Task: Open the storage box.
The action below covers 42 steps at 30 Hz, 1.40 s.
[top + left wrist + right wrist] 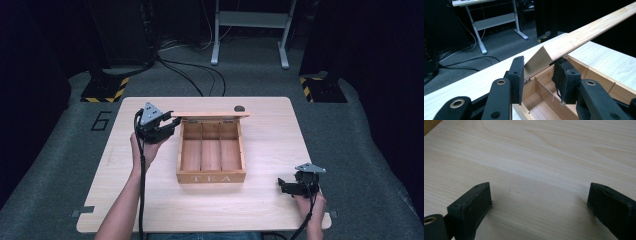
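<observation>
A wooden tea box (pixel 211 177) marked TEA stands in the middle of the light wooden table (pixel 270 145), with three bare compartments inside. Its lid (pixel 215 115) is raised upright on the back hinge. My left gripper (pixel 172 122) is at the lid's left end and is shut on that end. In the left gripper view the lid (pixel 584 35) runs up to the right from between the pads (pixel 517 75), above the box's inside (pixel 541 100). My right gripper (pixel 282 186) rests low at the table's front right. It is open (pixel 540 195) over bare tabletop.
A small dark round mark (pixel 239 108) sits near the table's back edge. On the grey carpet beyond stand a white desk frame (pixel 250 30), loose black cables (pixel 200 75) and two hazard-striped stand bases (pixel 105 89).
</observation>
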Available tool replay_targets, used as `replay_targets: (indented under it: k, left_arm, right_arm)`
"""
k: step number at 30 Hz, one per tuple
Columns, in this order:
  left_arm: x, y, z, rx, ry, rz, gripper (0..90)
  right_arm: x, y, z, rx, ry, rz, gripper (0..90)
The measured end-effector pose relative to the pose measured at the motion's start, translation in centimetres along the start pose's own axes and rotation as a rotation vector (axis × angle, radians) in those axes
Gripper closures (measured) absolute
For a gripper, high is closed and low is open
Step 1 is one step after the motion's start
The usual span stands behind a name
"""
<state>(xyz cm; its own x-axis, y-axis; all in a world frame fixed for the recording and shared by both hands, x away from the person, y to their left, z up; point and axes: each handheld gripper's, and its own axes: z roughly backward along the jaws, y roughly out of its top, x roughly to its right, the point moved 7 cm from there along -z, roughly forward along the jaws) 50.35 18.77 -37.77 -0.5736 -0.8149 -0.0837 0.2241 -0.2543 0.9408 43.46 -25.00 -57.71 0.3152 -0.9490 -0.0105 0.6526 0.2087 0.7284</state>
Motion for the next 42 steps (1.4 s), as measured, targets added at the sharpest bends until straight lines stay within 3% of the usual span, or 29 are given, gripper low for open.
replay_targets:
  k: [42]
  left_arm:
    - [0.01,0.04,0.0,-0.008,-0.004,0.008,61.0]
  right_arm:
    - [0.04,-0.03,0.02,-0.002,-0.002,0.003,4.8]
